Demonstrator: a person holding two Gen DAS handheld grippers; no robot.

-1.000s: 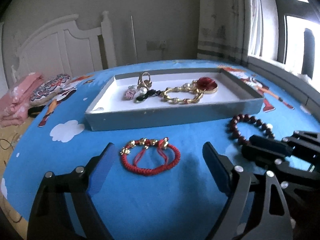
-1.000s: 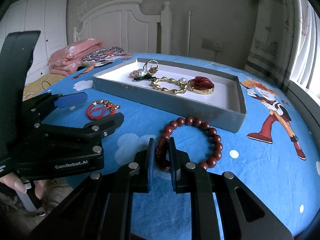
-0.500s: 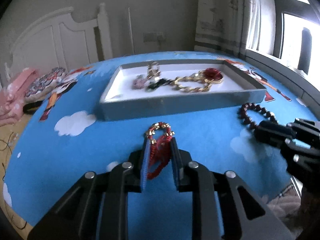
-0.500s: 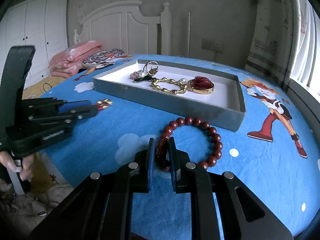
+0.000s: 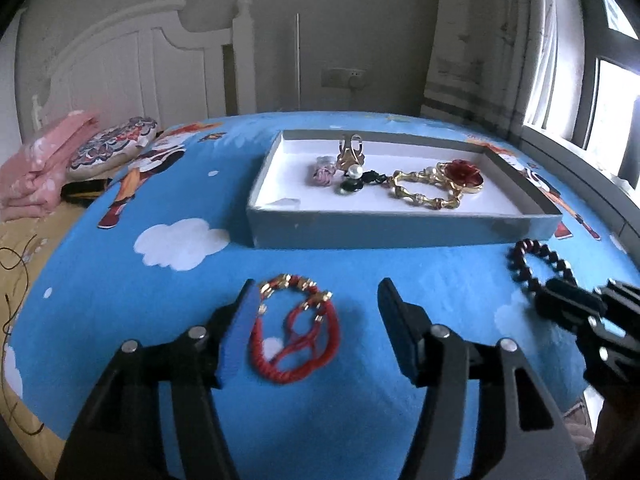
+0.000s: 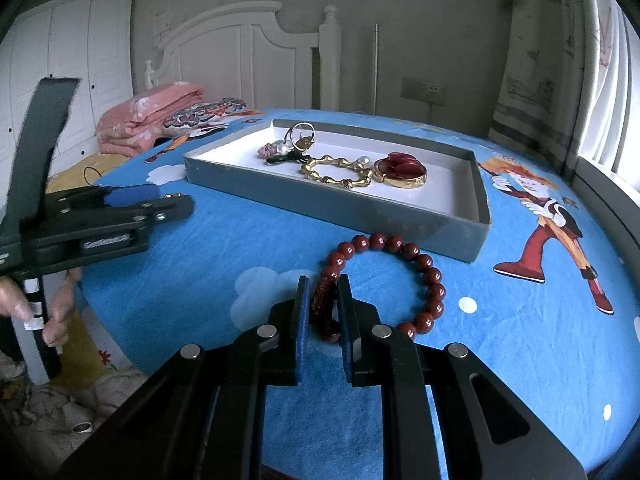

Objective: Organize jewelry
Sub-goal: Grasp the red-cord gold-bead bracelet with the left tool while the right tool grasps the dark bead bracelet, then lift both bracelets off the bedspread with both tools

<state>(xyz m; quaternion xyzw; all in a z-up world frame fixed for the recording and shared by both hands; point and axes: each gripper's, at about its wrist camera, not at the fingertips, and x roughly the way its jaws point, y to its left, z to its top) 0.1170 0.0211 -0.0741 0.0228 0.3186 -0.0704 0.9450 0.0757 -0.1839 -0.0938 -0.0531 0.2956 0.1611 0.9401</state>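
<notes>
Landmark: grey tray.

Its near wall stands upright between both tools and the tray floor; entry is over the rim only. Inside, jewellery fills the middle; bare white floor lies at the tray's right end.

In front of the tray, open blue bed cover. Left of the tray, wide clear cover up to the folded pink bedding.
</notes>
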